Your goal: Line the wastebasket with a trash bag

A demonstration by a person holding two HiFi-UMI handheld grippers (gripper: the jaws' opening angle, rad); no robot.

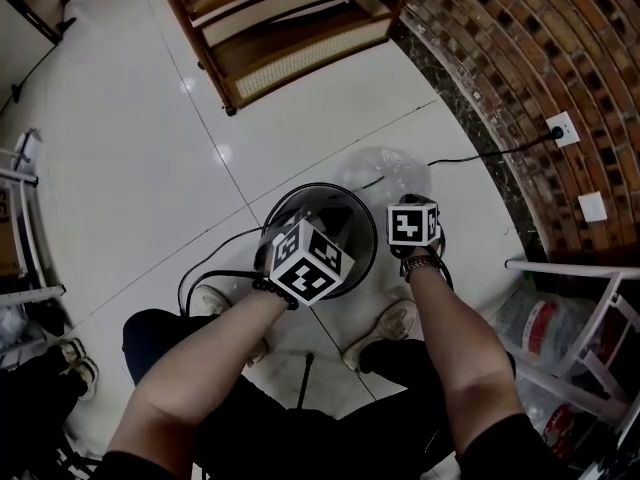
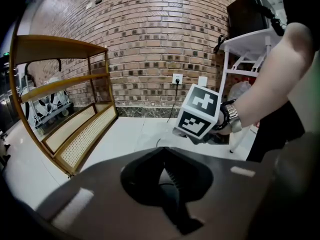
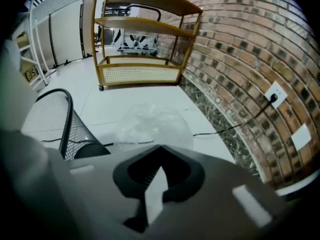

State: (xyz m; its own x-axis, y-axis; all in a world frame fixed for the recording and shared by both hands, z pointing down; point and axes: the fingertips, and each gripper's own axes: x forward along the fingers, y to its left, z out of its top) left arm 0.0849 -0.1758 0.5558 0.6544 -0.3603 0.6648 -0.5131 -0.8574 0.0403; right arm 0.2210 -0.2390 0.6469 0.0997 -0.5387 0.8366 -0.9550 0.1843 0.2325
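A black mesh wastebasket (image 1: 352,206) stands on the white floor between the person's feet; in the right gripper view it is at the left (image 3: 55,126). A clear trash bag (image 1: 386,170) lies puffed up on the floor just beyond the basket. My right gripper (image 3: 159,167) is shut, and a pale strip of the bag (image 3: 152,124) runs into its jaws. Its marker cube (image 1: 413,224) is by the basket's right rim. My left gripper (image 2: 163,156) is shut over the basket, under its cube (image 1: 307,259). Whether it pinches film is unclear.
A wooden shelf unit (image 1: 290,28) stands ahead, and a brick wall (image 1: 540,58) curves along the right. A black cable (image 1: 470,156) runs from a wall socket (image 1: 561,128) toward the bag. A white rack (image 1: 590,298) holding bags is at right. Another cable (image 1: 205,273) loops at left.
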